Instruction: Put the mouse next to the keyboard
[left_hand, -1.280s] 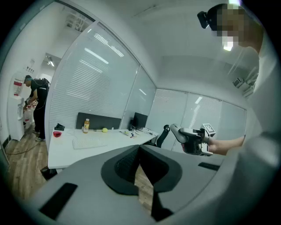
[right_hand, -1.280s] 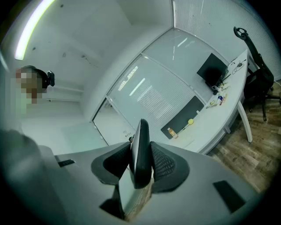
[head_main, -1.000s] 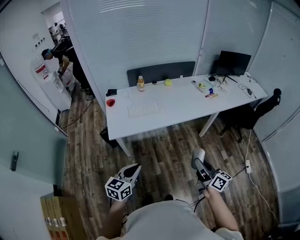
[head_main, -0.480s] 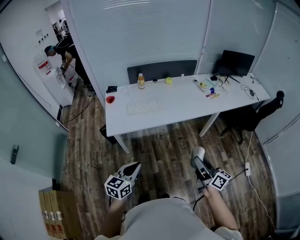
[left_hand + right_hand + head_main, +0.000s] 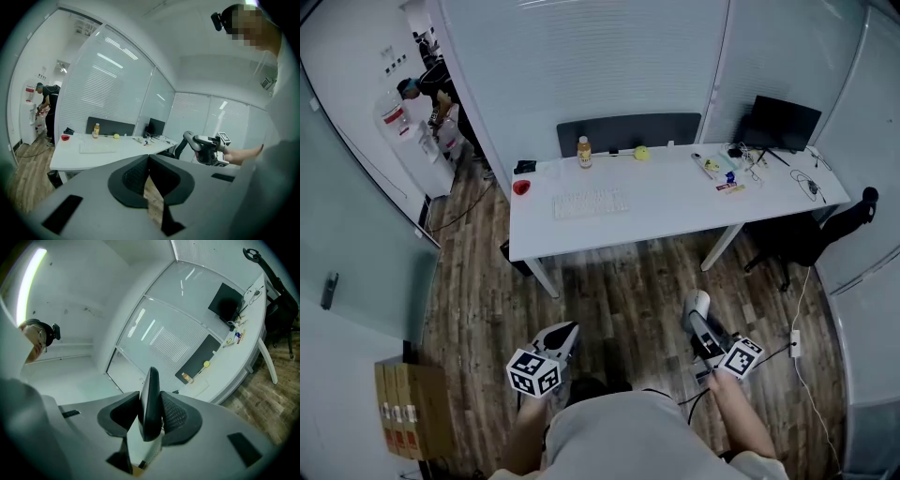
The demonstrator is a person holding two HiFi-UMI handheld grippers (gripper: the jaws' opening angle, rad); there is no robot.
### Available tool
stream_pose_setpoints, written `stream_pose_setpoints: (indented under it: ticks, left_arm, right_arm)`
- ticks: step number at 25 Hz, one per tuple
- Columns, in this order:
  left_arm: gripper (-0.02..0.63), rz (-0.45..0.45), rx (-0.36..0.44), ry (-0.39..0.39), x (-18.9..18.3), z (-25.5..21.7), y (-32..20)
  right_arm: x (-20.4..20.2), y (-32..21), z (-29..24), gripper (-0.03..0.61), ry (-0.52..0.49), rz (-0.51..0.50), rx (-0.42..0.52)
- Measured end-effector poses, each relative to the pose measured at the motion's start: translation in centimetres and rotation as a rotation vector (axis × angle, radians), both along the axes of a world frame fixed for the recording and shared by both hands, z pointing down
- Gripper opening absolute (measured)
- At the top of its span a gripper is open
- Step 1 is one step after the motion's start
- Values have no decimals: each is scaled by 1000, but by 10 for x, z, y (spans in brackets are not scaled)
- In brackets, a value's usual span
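The mouse (image 5: 699, 304) is clamped edge-up in my right gripper (image 5: 701, 317), held over the floor well short of the desk. In the right gripper view the mouse (image 5: 150, 399) stands as a dark thin slab with both pads of the right gripper (image 5: 150, 414) pressed on it. The white keyboard (image 5: 589, 202) lies on the left half of the white desk (image 5: 675, 214); the left gripper view also shows this keyboard (image 5: 97, 148). My left gripper (image 5: 563, 337) hangs low at the left, and in its own view the left gripper (image 5: 148, 158) is shut with nothing in it.
On the desk stand an orange bottle (image 5: 584, 152), a yellow ball (image 5: 642, 153), a red bowl (image 5: 521, 187), small items and a monitor (image 5: 786, 123). A black chair (image 5: 830, 230) sits at the right end. A person (image 5: 427, 80) stands by a water dispenser far left. Cardboard boxes (image 5: 408, 412) lie bottom left.
The head view has swung, so the desk now lies more level and a little higher in the picture. Both grippers keep their places, and the mouse stays in the right one.
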State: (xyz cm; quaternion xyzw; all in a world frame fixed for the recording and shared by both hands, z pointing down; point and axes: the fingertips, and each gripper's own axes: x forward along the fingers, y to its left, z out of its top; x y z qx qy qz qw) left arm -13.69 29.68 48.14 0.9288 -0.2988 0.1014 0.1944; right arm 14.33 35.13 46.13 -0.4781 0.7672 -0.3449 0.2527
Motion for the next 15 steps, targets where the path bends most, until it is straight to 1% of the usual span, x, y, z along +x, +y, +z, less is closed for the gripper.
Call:
stream_pose_setpoints:
  ticks: [4, 9, 15]
  left_arm:
    - [18, -14, -13, -8, 5, 5, -4]
    - [18, -11, -10, -6, 15, 5, -15]
    - [18, 1, -14, -4, 22, 8, -40]
  right_arm:
    - [4, -5, 3, 149, -1, -23, -6]
    - [12, -15, 3, 150, 0, -28, 1]
    - [19, -34, 4, 149, -7, -21, 4]
